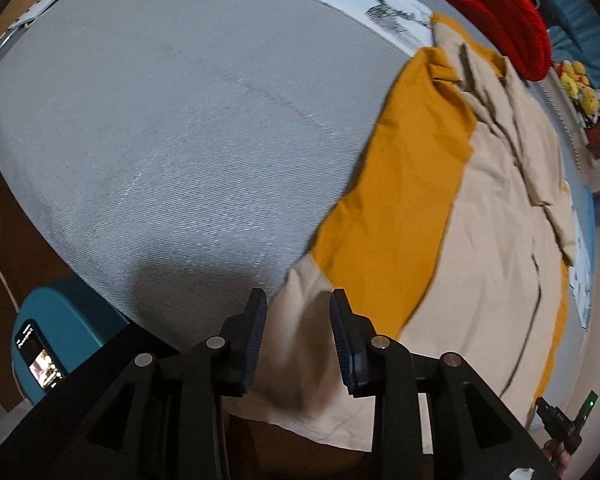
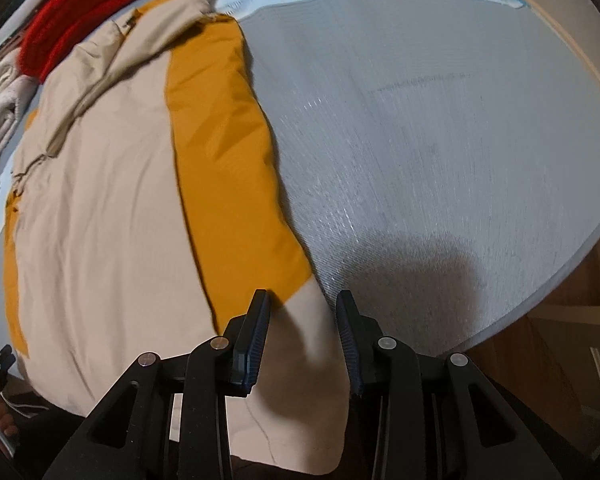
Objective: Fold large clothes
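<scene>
A large beige and mustard-yellow garment (image 1: 480, 208) lies spread on the grey mat (image 1: 160, 120); it also shows in the right wrist view (image 2: 112, 184). Its sleeves are folded over the body. My left gripper (image 1: 298, 304) is open above the garment's beige lower left corner (image 1: 300, 368), which hangs over the near edge. My right gripper (image 2: 303, 304) is open above the beige lower right corner (image 2: 300, 380). Neither holds any cloth.
A red knitted item (image 1: 496, 12) lies beyond the garment's collar; it also shows in the right wrist view (image 2: 80, 12). Folded pale clothes (image 2: 0, 92) lie at the far left. A teal stool with a phone (image 1: 40, 360) stands by the mat's near left edge. The grey mat (image 2: 440, 140) extends right.
</scene>
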The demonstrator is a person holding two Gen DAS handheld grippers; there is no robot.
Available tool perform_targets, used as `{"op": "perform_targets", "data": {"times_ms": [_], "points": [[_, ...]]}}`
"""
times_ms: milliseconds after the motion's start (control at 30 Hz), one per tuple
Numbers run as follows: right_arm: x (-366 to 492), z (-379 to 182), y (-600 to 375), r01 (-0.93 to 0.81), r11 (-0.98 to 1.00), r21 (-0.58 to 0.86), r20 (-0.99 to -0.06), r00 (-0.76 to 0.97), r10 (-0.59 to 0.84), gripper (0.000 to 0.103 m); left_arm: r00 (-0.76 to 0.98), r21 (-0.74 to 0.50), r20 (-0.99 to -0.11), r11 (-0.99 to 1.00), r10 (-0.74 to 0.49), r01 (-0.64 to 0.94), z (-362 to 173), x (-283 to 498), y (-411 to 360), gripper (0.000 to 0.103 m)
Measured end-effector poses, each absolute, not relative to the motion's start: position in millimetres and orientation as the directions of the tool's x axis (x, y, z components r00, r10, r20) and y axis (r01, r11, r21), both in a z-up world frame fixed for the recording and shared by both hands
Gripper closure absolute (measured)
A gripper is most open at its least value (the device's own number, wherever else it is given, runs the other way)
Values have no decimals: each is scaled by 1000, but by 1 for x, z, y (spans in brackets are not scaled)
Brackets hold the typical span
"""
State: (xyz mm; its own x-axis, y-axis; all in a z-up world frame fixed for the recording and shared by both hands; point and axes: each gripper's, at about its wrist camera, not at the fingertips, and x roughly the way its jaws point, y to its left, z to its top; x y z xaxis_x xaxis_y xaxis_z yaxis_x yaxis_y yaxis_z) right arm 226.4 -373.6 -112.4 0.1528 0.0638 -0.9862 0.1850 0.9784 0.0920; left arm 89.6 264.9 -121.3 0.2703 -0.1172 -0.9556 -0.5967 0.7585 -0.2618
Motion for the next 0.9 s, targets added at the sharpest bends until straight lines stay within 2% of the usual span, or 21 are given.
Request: {"op": "perform_targets", "data": {"times_ms": [167,333,467,533,567,633,700,733,767,900], "points": [[229,-127,-375,206,975,78,-992,116,54,62,242,-221,-966,794,-97,-567,-132,98,263,73],[232,-131,-370,190,980,56,-993,114,35,59,236,-192,-969,818,-72,-542,-139,103,258,65],[232,-132,-364,175,984,40,-993,115,20,59,227,-134,-974,857,-20,-498,-140,107,249,65],[234,-131,-361,170,985,42,-993,117,22,59,228,-116,-974,872,-5,-475,-140,106,246,71],[234,-130,-359,167,985,48,-993,118,29,59,228,-116,-974,877,-8,-467,-139,107,244,81],[235,-130,-351,151,987,54,-992,120,36,59,227,-109,-974,886,-4,-451,-137,107,241,85],[233,-130,-346,124,991,55,-992,122,40,63,230,-113,-973,889,-9,-443,-135,107,236,87],[233,-129,-342,108,992,61,-991,125,47,74,231,-115,-973,889,-11,-443,-135,106,235,87],[233,-127,-337,85,994,66,-990,130,55,80,226,-109,-974,891,-8,-441,-136,104,235,87],[232,-128,-330,61,997,44,-991,130,35,80,201,-58,-979,901,33,-430,-140,106,232,80]]}}
